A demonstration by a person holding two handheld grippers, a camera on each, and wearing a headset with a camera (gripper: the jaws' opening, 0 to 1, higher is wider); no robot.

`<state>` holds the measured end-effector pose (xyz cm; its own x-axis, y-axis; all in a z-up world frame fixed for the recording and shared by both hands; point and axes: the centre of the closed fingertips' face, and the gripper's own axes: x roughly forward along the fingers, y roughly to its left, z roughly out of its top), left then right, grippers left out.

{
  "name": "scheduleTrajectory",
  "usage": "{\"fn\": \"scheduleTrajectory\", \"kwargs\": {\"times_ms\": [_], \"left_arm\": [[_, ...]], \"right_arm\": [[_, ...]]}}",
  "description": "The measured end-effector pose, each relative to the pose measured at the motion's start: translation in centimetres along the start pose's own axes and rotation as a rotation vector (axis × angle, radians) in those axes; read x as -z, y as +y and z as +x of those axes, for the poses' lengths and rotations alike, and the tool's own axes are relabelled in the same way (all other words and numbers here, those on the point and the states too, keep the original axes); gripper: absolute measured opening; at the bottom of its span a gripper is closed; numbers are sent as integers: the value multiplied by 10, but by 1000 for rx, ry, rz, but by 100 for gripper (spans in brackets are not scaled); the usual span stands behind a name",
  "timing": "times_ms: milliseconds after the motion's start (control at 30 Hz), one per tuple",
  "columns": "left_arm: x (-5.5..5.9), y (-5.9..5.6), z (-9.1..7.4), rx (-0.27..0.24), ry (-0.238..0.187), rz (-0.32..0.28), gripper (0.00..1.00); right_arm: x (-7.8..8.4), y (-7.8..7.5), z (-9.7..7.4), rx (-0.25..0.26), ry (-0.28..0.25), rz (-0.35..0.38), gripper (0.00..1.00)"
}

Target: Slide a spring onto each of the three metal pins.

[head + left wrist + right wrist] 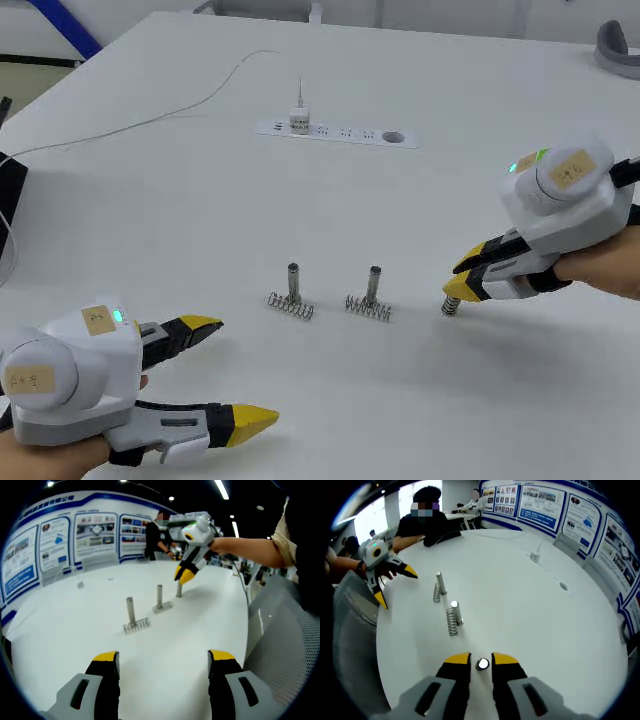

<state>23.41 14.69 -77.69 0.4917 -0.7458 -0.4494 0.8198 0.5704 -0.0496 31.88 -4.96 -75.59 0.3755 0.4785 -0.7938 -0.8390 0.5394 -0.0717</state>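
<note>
middle pin [374, 282] upright — spring [368, 308] lying at its foot | left of it: second pin [293, 280], second spring [290, 305] likewise | right of it: third pin [482, 664] — third spring [451, 306] coiled around it

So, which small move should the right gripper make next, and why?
Probably move the right gripper off the grey metal pin between its jaws, which already seems to carry a coiled spring, over to the steel spring lying beside the middle pin.

Left gripper [240, 368] sits low, jaws spread wide — right gripper [462, 278] reaches in, tips angled downward, jaws narrowed to a slim gap.
</note>
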Motion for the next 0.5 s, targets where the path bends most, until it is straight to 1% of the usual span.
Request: {"fn": "scheduleTrajectory", "kwargs": {"times_ms": [233, 500], "left_arm": [[0, 1, 0, -1, -2, 0, 73], [0, 0, -1, -1, -1, 0, 73]], "right_arm": [[-7, 3, 2, -7, -5, -16, 18], [-10, 10, 6, -22, 0, -33, 18]]}}
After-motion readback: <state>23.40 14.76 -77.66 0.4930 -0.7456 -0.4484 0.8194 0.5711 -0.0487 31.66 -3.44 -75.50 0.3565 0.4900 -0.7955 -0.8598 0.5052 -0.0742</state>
